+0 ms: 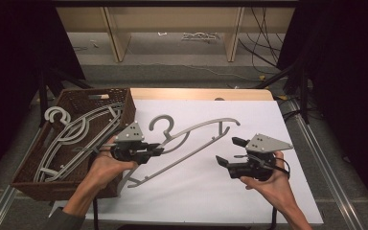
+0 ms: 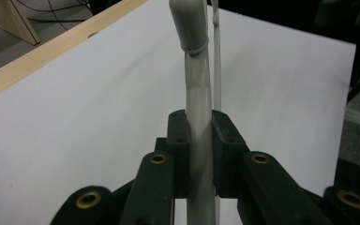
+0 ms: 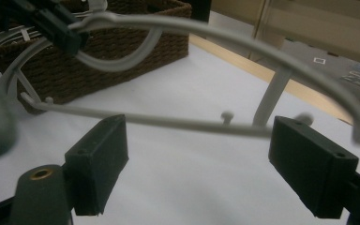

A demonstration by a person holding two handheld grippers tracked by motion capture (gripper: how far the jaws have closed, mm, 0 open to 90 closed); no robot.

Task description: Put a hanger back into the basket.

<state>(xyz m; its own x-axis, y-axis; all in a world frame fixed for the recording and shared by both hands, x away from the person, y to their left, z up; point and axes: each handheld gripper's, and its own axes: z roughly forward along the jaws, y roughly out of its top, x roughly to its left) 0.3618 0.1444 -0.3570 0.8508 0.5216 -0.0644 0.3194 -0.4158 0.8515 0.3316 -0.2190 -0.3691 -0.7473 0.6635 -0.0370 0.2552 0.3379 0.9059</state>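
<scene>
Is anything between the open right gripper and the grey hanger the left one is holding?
Nothing visible. The right gripper is open, and only bare white table lies between it and the hanger. In the right gripper view the hanger's lower bar crosses just beyond its fingers.

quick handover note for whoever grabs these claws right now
Left claw: shut on the grey hanger, gripping its upper arm near the hook; hanger lies over the white table cover.
Right claw: open, holding nothing, jaws facing the hanger's lower bar.
Wicker basket at the left holds more grey hangers.
Done: one hanger is out of the basket.
Left: probably take its free end with the right claw; the others remain in the basket.
</scene>
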